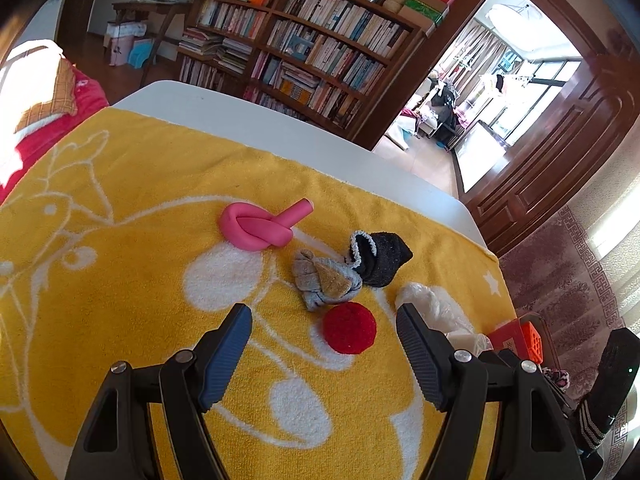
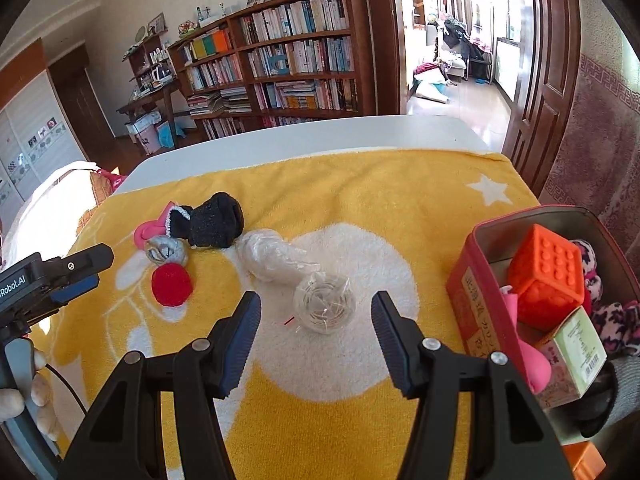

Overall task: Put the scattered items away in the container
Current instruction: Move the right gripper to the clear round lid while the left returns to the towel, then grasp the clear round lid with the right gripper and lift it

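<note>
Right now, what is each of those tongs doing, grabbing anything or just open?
Left tongs: open, holding nothing; the red pompom lies between the tips, untouched.
Right tongs: open, holding nothing; the clear plastic ball sits ahead.

ball point(image 2: 172, 284) left of bag point(image 2: 280, 258) | tin point(image 2: 466, 280) right | cube point(image 2: 548, 270) in tin

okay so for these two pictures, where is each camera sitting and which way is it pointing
Left wrist: on the left tool, looking down and forward over the yellow towel at the red pompom; both open fingers show.
Right wrist: on the right tool, aimed at the clear plastic ball, red tin at right; own fingers, plus the left tool and a hand.
Shared: towel, pompom, black sock, bookshelf.
</note>
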A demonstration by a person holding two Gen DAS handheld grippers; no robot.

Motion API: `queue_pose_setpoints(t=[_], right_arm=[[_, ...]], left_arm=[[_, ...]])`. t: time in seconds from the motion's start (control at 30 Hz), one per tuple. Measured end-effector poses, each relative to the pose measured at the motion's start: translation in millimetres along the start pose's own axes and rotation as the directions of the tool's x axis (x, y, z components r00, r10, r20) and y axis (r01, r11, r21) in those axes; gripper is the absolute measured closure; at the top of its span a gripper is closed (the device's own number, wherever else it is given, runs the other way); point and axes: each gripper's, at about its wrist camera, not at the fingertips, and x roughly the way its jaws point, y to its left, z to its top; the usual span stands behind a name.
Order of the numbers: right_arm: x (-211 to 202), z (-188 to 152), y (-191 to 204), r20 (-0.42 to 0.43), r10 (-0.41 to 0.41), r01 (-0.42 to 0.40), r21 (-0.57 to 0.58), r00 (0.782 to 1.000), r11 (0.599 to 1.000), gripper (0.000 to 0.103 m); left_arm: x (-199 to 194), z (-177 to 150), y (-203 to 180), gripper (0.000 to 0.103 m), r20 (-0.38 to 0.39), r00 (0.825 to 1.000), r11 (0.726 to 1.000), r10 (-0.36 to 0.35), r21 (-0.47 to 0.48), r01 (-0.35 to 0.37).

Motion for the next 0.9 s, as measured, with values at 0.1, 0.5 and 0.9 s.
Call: queue_pose_setpoints(t=[0.1, 0.5, 0.9], right_arm=[[12, -3, -1, -0.024, -0.008, 0.008, 0.0, 1.0, 1.0, 0.041], [39, -11, -18, -0.078, 0.046, -0.042, 0.057, 0.996, 0.997, 0.063], [-9, -5, -21, 0.04, 0.087, -0.09, 0.076, 0.995, 0.993, 0.063]], left_arm=[[4, 0, 7, 0.027, -0.008, 1.0, 1.0, 0.004, -0.018, -0.004], [22, -7, 4, 0.027, -0.055, 0.998, 1.0, 0.011, 0.007, -0.011], [27, -10, -35, 0.027, -0.077, 0.997, 0.996, 0.022, 0.084, -0.015]])
